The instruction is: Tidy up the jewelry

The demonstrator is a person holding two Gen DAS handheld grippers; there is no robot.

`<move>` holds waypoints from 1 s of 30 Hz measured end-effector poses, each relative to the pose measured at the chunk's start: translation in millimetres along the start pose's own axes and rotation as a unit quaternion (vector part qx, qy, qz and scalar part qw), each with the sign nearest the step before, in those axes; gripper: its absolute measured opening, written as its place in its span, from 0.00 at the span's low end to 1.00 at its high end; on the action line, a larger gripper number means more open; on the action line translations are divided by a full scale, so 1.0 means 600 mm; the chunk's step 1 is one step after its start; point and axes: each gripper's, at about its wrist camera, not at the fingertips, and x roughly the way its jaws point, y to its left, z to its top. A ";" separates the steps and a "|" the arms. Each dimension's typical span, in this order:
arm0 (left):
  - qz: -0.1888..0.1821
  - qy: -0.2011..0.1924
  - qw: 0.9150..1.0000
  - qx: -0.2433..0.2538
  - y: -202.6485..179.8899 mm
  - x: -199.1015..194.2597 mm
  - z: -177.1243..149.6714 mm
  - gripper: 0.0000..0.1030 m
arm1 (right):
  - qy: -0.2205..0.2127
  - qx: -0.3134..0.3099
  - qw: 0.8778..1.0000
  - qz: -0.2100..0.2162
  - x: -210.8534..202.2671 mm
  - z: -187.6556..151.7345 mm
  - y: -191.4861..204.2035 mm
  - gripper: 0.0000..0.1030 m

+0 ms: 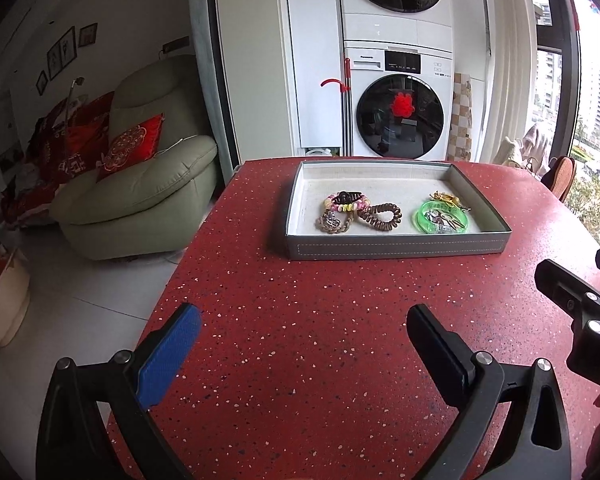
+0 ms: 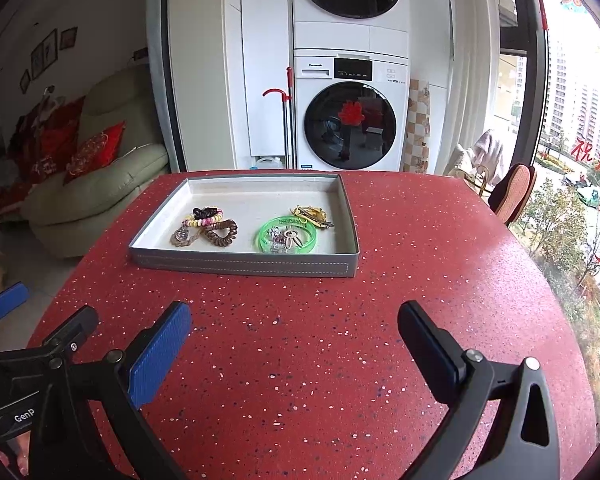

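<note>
Left wrist view: the left tool (image 1: 304, 320) hovers low over the red worktop (image 1: 300, 360), its two fingers spread wide and holding nothing. Ahead, near the far edge, sits a grey tray (image 1: 396, 246). Inside it, toward the left, lie a bead bracelet (image 1: 346, 202), a brown coil tie (image 1: 382, 214) and a braided band (image 1: 332, 222), bunched and touching. Toward the right lies a green bangle (image 1: 440, 218) with small pieces inside its ring, and a yellow clip (image 1: 446, 199) just behind it. Part of the right tool shows at the right border.

Right wrist view: the right tool (image 2: 296, 320) is likewise released, fingers wide apart, empty, above bare worktop and well apart from the tray (image 2: 244, 264). The same two clusters show: bracelet (image 2: 204, 220) and coil (image 2: 220, 234) on the left, bangle (image 2: 288, 236) and clip (image 2: 312, 214) on the right. The left tool's body shows at the left border.

All visible jewelry lies in the tray and none on the worktop, so the gathering looks done or nearly so. If sorting goes on, the next move calls for reaching forward over the tray wall and pinching one piece out of a tangled cluster without dragging its neighbours.
</note>
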 end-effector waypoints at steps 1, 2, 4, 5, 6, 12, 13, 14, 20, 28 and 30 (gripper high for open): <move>0.000 0.000 1.000 0.000 -0.001 -0.001 0.000 1.00 | 0.000 0.000 1.000 0.000 0.000 0.000 0.000 1.00; -0.001 0.000 1.000 0.000 -0.001 0.000 0.000 1.00 | 0.000 0.000 1.000 -0.001 0.000 -0.001 0.000 1.00; -0.001 0.001 1.000 0.000 -0.001 -0.001 -0.001 1.00 | 0.000 0.000 1.000 0.000 -0.001 -0.001 0.000 1.00; -0.001 0.001 1.000 0.000 -0.001 -0.002 0.000 1.00 | 0.000 0.000 1.000 0.000 0.000 -0.001 0.000 1.00; 0.000 0.001 1.000 0.000 -0.001 -0.002 0.000 1.00 | 0.000 -0.001 1.000 -0.001 -0.001 -0.001 0.000 1.00; 0.000 0.001 1.000 0.000 -0.001 -0.002 0.000 1.00 | -0.001 0.000 1.000 0.000 -0.002 -0.002 0.001 1.00; 0.000 0.001 1.000 0.000 -0.001 -0.002 0.000 1.00 | -0.001 0.000 1.000 0.001 -0.002 -0.002 0.001 1.00; 0.000 0.001 1.000 -0.001 -0.001 -0.003 -0.001 1.00 | -0.001 -0.001 1.000 0.001 -0.003 -0.002 0.002 1.00; -0.001 0.005 1.000 -0.002 -0.001 -0.003 -0.005 1.00 | -0.001 0.000 1.000 0.001 -0.003 -0.003 0.002 1.00; -0.002 0.007 1.000 -0.003 -0.003 -0.002 -0.006 1.00 | -0.001 -0.001 1.000 0.001 -0.004 -0.003 0.002 1.00; -0.003 0.007 1.000 -0.003 -0.004 -0.003 -0.007 1.00 | -0.002 -0.002 1.000 0.001 -0.006 -0.003 0.004 1.00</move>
